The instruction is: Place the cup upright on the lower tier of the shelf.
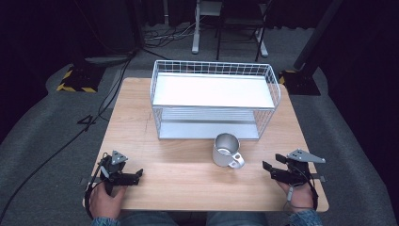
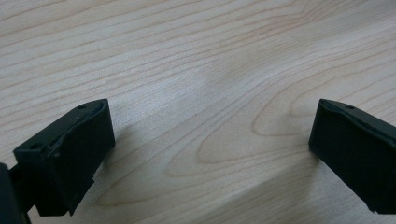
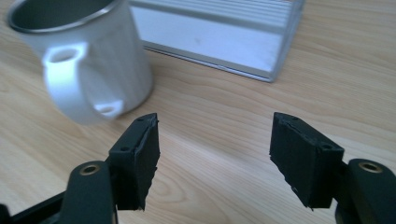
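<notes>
My right gripper [image 3: 215,154], jaws apart and empty, is approaching the mug [image 3: 88,60] at upper left; next I'd close on its handle [image 3: 70,84], left gripper [image 2: 210,158] open and idle.

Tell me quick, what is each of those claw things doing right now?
Left gripper: open, nothing between its jaws, just bare wooden table.
Right gripper: open, holding nothing; the white mug stands just ahead of it.

A light wooden table [image 1: 141,122] carries a white wire rack [image 1: 214,101] towards its far edge. A metal mug [image 1: 227,150] stands upright on the bare wood just in front of the rack, seemingly not touching it, its handle facing the near edge.
</notes>
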Demonstrator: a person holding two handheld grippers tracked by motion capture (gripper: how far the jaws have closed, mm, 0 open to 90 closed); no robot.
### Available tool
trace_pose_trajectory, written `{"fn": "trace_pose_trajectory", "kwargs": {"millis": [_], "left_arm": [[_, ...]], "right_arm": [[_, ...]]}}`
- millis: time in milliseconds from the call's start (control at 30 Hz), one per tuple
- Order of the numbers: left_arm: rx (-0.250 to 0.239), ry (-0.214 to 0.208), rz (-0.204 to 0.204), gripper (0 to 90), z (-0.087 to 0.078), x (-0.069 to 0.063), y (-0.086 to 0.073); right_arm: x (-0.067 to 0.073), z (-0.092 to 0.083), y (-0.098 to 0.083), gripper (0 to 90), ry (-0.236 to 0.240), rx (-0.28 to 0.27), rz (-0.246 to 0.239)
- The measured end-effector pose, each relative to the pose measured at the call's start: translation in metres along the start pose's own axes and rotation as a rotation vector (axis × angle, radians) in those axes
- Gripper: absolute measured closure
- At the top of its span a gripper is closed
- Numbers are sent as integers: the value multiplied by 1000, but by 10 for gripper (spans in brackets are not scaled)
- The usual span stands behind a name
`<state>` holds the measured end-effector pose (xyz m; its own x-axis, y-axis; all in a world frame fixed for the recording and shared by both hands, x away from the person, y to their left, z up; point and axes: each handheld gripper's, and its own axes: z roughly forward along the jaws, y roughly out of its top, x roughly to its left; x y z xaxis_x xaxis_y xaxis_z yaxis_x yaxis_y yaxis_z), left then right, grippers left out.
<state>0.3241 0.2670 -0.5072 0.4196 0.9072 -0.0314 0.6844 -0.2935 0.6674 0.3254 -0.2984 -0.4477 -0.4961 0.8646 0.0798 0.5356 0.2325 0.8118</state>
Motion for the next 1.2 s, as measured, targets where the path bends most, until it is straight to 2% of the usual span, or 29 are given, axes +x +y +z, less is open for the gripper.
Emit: {"fn": "trace_pose_trajectory", "kwargs": {"millis": [133,167,267,400,433,500,533,800,833,867,933,1133,1200], "left_arm": [[-2,2,-1,5,0,0,0],[-2,2,-1,5,0,0,0],[0,0,1,5,0,0,0],[-2,2,-1,5,0,0,0],[-1,2,2,5,0,0,0],[-2,2,-1,5,0,0,0],[-2,2,0,5,0,0,0],[-2,2,-1,5,0,0,0],[0,0,-1,5,0,0,0],[-2,2,-1,5,0,0,0],[-1,0,-1,5,0,0,0],[0,0,0,5,0,0,0],[-2,2,1,5,0,0,0]], "right_arm": [[17,3,8,339,67,-3,-26],[17,3,8,339,67,-3,-26],[26,7,12,343,109,0,-42],[39,12,16,353,161,14,-58],[44,15,18,372,192,27,-63],[46,17,18,380,203,31,-64],[51,20,20,402,226,41,-78],[60,31,24,479,248,69,-96],[62,35,25,522,246,79,-106],[62,35,25,522,246,79,-106],[65,41,27,577,234,95,-115],[65,50,31,625,210,121,-104],[67,52,32,658,208,127,-116]]}}
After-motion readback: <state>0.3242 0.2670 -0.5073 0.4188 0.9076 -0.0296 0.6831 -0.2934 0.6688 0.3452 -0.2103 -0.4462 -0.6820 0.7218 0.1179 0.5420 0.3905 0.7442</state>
